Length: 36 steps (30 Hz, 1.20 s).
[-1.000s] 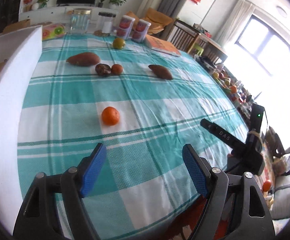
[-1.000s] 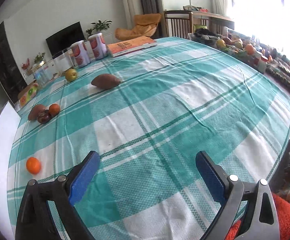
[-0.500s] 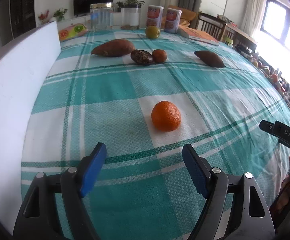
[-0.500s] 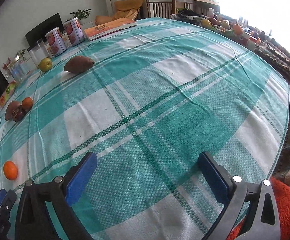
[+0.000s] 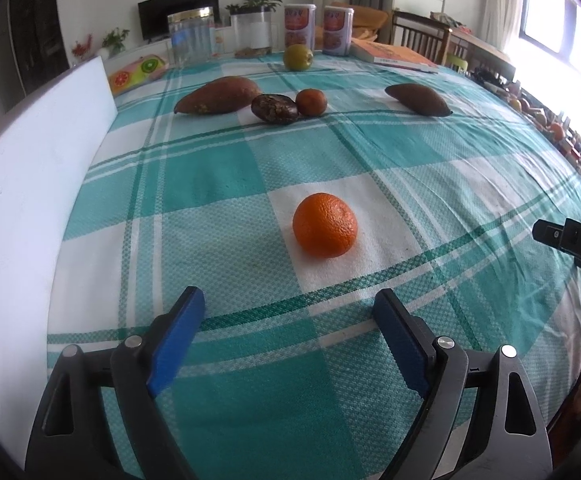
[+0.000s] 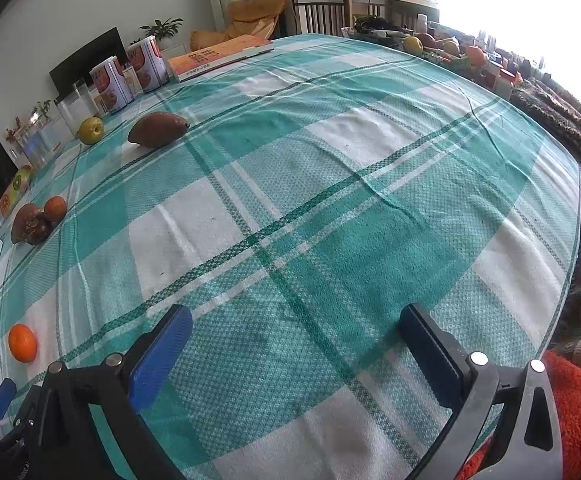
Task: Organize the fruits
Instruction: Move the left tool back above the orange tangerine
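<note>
An orange [image 5: 325, 225] lies on the teal checked tablecloth [image 5: 218, 176] just ahead of my left gripper [image 5: 288, 304], whose jaws are opening with nothing between them. Farther back lie a long sweet potato [image 5: 218, 95], a dark wrinkled fruit [image 5: 274, 108], a small orange fruit [image 5: 311, 101], a second sweet potato [image 5: 417, 99] and a yellow-green apple [image 5: 297, 57]. My right gripper [image 6: 295, 322] stands open over bare cloth near the table's front edge. The orange [image 6: 22, 342] shows at its far left.
A white foam board [image 5: 26, 184] runs along the left edge. Two red cans [image 5: 299, 26], glass jars [image 5: 190, 36] and an orange book [image 5: 394, 55] line the far end. More fruit and clutter [image 6: 450, 50] sit beyond the table on the right.
My left gripper dropped, tilted downward and closed in on the orange, and its jaws widened. My right gripper sank a little and its jaws spread wider.
</note>
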Tool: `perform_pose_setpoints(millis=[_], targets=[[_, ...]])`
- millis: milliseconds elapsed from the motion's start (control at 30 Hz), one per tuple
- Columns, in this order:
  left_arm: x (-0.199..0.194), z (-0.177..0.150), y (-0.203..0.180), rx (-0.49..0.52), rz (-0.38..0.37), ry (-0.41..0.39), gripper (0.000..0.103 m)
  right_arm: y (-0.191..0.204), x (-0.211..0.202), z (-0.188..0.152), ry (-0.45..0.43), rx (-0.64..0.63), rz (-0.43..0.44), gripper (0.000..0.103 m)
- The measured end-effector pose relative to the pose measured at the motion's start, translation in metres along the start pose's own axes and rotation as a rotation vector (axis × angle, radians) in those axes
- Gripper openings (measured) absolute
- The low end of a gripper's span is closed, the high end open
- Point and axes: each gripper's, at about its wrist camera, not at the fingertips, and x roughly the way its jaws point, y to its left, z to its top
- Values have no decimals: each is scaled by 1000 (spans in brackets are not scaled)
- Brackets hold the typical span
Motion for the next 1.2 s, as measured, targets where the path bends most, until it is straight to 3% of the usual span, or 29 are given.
perform_pose_setpoints(millis=[1200], targets=[[0, 0, -1, 0, 1, -1, 89, 5, 1, -2, 17, -41, -41, 103]])
